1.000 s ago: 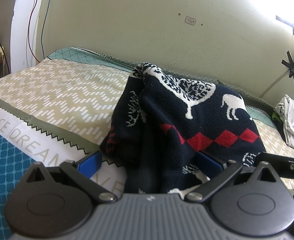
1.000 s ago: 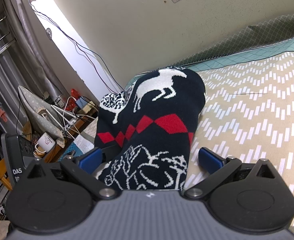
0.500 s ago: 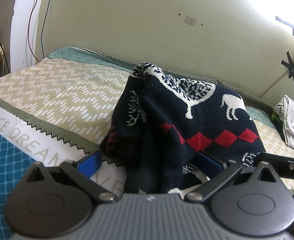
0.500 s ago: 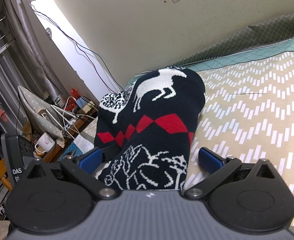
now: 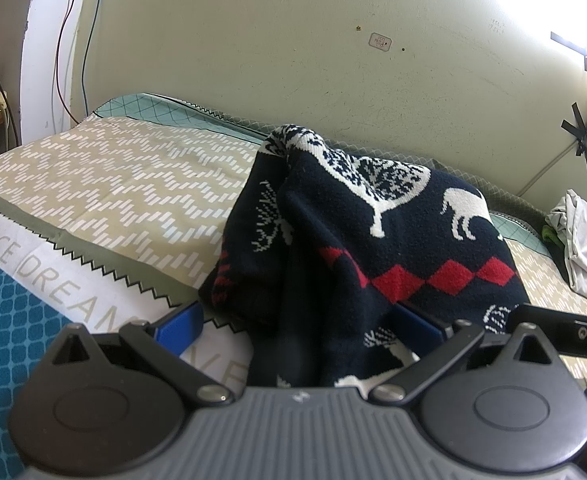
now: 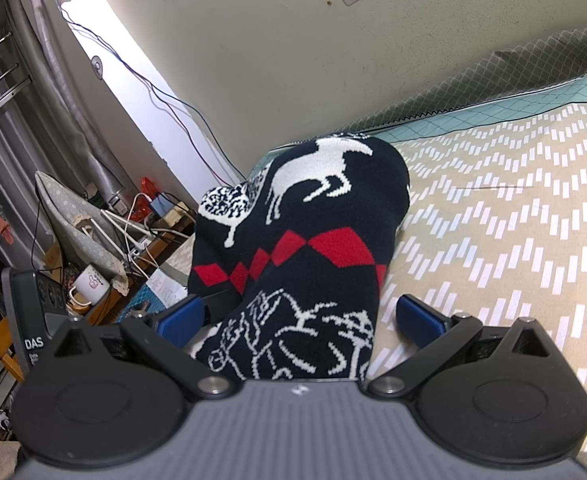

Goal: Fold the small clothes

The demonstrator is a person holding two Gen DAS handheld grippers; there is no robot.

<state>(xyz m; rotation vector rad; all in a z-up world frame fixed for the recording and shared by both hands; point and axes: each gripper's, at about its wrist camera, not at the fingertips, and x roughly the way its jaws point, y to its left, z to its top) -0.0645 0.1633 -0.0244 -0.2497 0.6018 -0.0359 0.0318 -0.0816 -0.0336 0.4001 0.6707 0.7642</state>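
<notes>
So the navy knit sweater [image 5: 373,248] with the white deer, trees and red diamonds sat bunched up on the bed [image 5: 125,184], draping down between the left tongs [image 5: 297,326]. Both blue pads were spread wide, one on each side of the fabric, not pinching it. Off to the sweater's right lay a crumpled white garment [image 5: 585,248], and behind the sweater was the pale wall [image 5: 293,60].

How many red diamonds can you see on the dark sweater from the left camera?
3 whole diamonds on the sweater: at and, in a row right of the central fold. More may be hidden in folds.
</notes>
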